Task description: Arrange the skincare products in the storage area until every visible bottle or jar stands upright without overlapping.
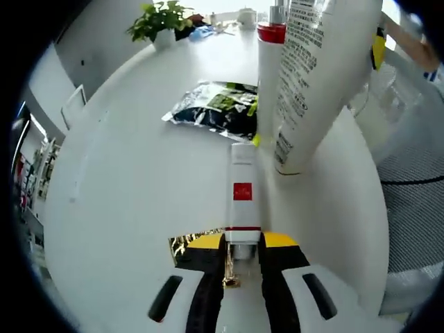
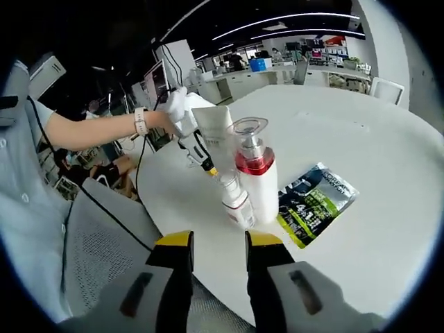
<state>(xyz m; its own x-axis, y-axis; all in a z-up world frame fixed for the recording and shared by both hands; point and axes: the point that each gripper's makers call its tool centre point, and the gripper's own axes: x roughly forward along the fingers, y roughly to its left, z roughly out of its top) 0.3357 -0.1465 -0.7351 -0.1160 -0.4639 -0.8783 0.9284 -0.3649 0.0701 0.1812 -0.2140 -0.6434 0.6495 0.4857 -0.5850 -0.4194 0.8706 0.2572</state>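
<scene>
My left gripper [image 1: 243, 239] is shut on the end of a small white tube with a red square [image 1: 243, 184], which points forward, low over the round white table [image 1: 125, 194]. Just past its tip stand a white pump bottle with a red collar [image 1: 270, 76] and a tall white printed tube [image 1: 319, 76] that leans beside it. In the right gripper view a gloved hand holds the left gripper [image 2: 208, 165] with the small tube [image 2: 236, 201] against the pump bottle [image 2: 255, 177]; the tall tube [image 2: 215, 125] is behind. My right gripper [image 2: 218, 250] is open near the table edge.
A dark foil sachet [image 1: 218, 107] [image 2: 316, 205] lies flat on the table beside the bottles. A potted plant [image 1: 163, 21] and small items stand at the far edge. A mesh chair [image 2: 97, 257] is next to the table, and the person's arm reaches in.
</scene>
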